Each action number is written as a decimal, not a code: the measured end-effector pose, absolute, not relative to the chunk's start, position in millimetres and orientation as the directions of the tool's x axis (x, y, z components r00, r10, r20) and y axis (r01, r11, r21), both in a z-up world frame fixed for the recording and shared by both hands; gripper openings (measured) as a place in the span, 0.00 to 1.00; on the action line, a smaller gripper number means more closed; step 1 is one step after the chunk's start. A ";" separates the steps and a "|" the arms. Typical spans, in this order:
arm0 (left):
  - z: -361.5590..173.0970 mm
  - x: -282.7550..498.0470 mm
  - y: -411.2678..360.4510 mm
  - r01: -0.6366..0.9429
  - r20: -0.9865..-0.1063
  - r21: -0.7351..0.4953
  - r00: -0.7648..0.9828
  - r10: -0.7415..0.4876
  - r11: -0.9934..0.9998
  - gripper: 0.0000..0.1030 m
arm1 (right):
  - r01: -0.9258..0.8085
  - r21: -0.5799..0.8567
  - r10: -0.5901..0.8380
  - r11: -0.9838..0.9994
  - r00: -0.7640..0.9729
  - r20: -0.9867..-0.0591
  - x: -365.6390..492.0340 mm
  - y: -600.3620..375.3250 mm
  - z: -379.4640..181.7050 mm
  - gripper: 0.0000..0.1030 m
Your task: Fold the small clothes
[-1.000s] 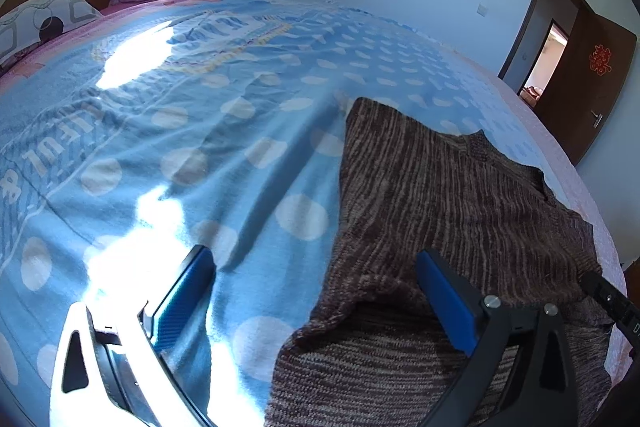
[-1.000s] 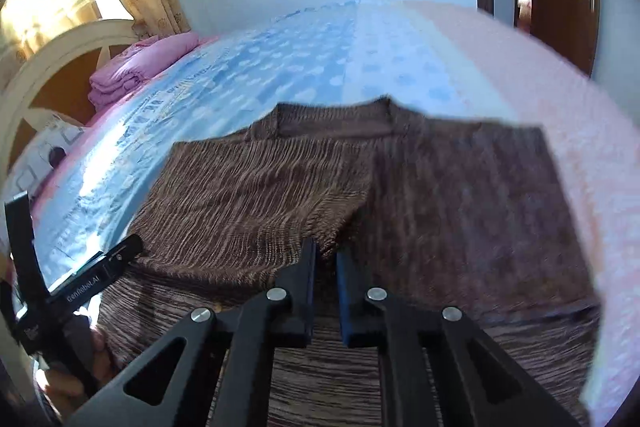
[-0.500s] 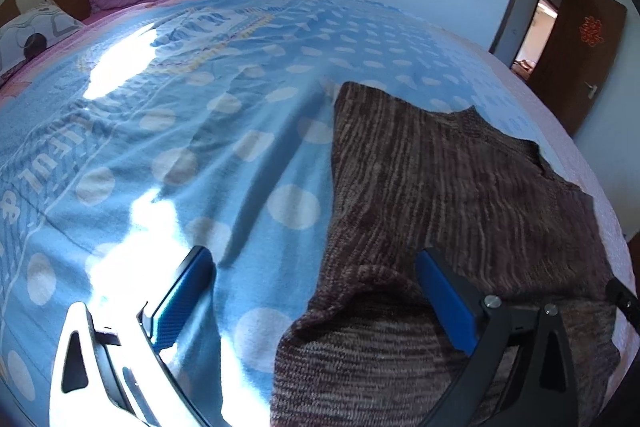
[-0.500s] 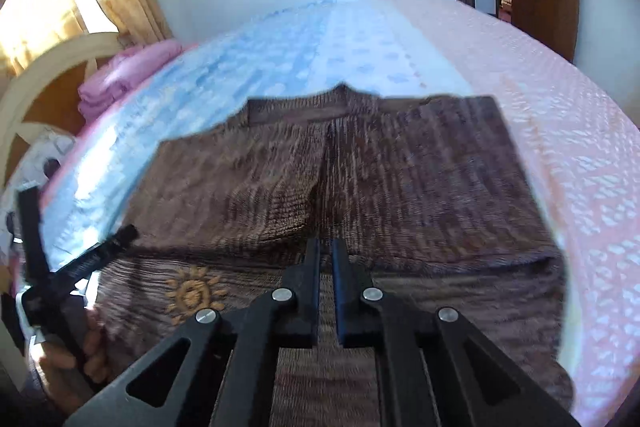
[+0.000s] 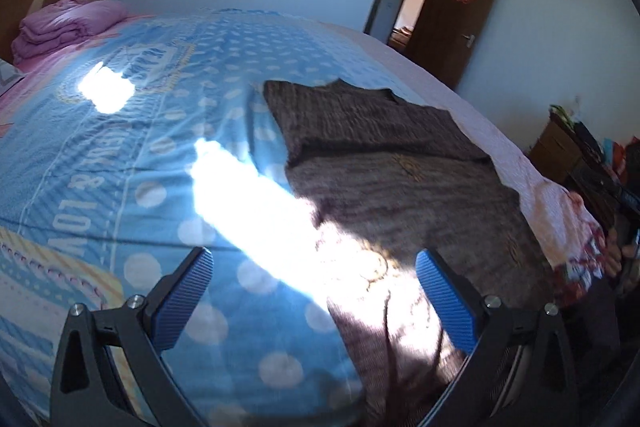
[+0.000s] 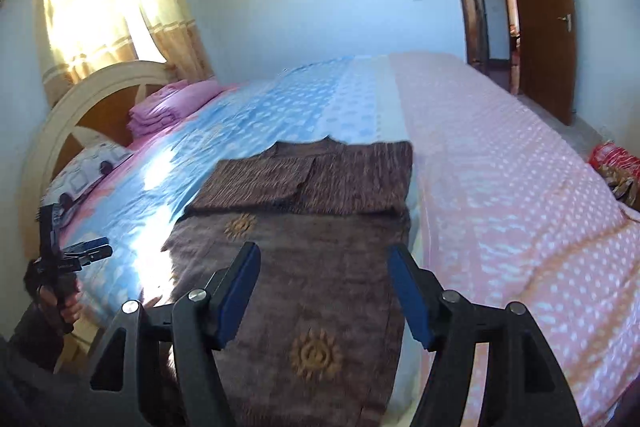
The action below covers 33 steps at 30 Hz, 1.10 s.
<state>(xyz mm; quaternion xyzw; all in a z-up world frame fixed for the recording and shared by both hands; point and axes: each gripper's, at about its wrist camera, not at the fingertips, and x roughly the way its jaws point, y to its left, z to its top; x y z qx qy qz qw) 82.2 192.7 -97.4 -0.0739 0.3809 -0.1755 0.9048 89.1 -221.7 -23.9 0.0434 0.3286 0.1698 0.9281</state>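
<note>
A brown knitted garment (image 6: pixel 304 235) with gold sun motifs lies flat on the bed, both sleeves folded across its upper part. It also shows in the left wrist view (image 5: pixel 400 187). My right gripper (image 6: pixel 322 259) is open and empty, raised above the garment's lower half. My left gripper (image 5: pixel 312 267) is open and empty, above the garment's left edge and the blue sheet. The left gripper also shows at the left edge of the right wrist view (image 6: pixel 84 251).
The bed has a blue dotted sheet (image 5: pixel 160 147) and a pink dotted cover (image 6: pixel 500 187). Folded pink bedding (image 6: pixel 168 107) lies by the headboard (image 6: pixel 80 107). A brown door (image 6: pixel 540 7) stands open at the right. Cluttered furniture (image 5: pixel 580 151) stands beside the bed.
My right gripper has opened, letting go of the garment, and pulled back and up. My left gripper has also lifted and drawn back. The folded sleeves now lie flat.
</note>
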 end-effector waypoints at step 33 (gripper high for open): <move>-195.0 19.3 130.3 0.375 -0.791 -0.330 0.391 -0.471 0.866 0.80 | -0.199 -0.051 0.042 0.979 0.437 -0.898 20.4 -203.3 -163.4 0.48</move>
